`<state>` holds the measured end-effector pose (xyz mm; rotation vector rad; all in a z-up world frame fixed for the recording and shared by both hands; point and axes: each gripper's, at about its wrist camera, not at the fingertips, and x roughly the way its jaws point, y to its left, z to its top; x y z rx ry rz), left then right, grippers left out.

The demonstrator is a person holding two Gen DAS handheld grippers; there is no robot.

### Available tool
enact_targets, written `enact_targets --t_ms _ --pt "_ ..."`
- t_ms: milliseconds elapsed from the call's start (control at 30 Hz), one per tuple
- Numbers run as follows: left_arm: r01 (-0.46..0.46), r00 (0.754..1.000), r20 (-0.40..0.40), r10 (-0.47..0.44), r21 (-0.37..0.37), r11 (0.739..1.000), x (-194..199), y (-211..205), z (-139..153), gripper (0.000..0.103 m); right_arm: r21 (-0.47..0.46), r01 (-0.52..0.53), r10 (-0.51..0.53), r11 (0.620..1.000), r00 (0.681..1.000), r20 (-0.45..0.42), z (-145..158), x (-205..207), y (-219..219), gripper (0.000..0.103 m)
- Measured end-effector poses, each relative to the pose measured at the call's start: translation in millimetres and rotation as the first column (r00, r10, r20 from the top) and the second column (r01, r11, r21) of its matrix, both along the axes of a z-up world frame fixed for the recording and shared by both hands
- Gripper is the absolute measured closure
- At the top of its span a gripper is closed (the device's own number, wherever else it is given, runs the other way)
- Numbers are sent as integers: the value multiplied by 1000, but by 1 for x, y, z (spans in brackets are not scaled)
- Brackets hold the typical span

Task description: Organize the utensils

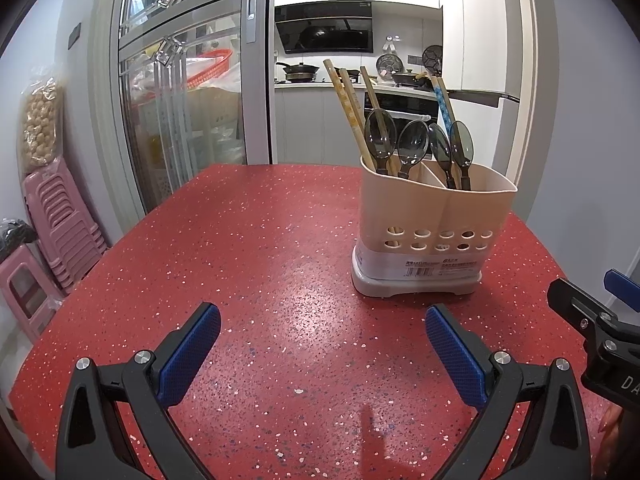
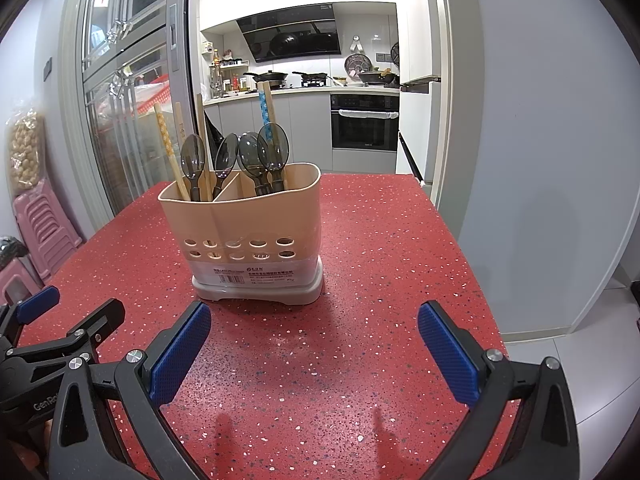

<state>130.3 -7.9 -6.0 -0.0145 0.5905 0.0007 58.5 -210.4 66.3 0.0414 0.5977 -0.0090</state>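
Now we are looking down both cameras at once, and both of our tools are idling. Our left hand-held gripper (image 1: pixel 322 330) is hovering over the red speckled tabletop (image 1: pixel 248 240) with its blue pads spread wide apart and nothing between them. Our right hand-held gripper (image 2: pixel 314 328) is doing the same, spread wide and carrying nothing.

The beige utensil holder (image 1: pixel 432 216) is standing upright on the tabletop, at about one o'clock from our left hand-held gripper and at about eleven o'clock from the right one. It is sitting near both, but touching neither. Inside, the dark translucent spoons (image 1: pixel 416 144) are standing bowls-up across both compartments, and the wooden chopsticks (image 1: pixel 346 100) are leaning in with them, with one blue-patterned chopstick (image 1: pixel 440 100) in the right-hand compartment.

We are judging the task as nearly finished, or finished. We are seeing no loose utensil anywhere on the tabletop in either view, so nothing seems to be waiting for pickup. Spoons and chopsticks are sharing compartments, though, so a re-sort by type could be what is left.

Around us, pink plastic stools (image 1: pixel 60 220) are stacked at nine o'clock beside a glass sliding door (image 1: pixel 180 80). A kitchen with a range hood (image 2: pixel 292 40) and an oven (image 2: pixel 364 120) is showing at twelve o'clock. Nothing is blocking our path to the utensil holder.
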Motion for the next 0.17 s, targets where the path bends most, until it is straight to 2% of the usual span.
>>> enact_targets --t_ms 167 --pt "-2 1000 -7 2 -5 1000 2 1 1 0 0 1 -1 1000 1000 1 0 0 1 0"
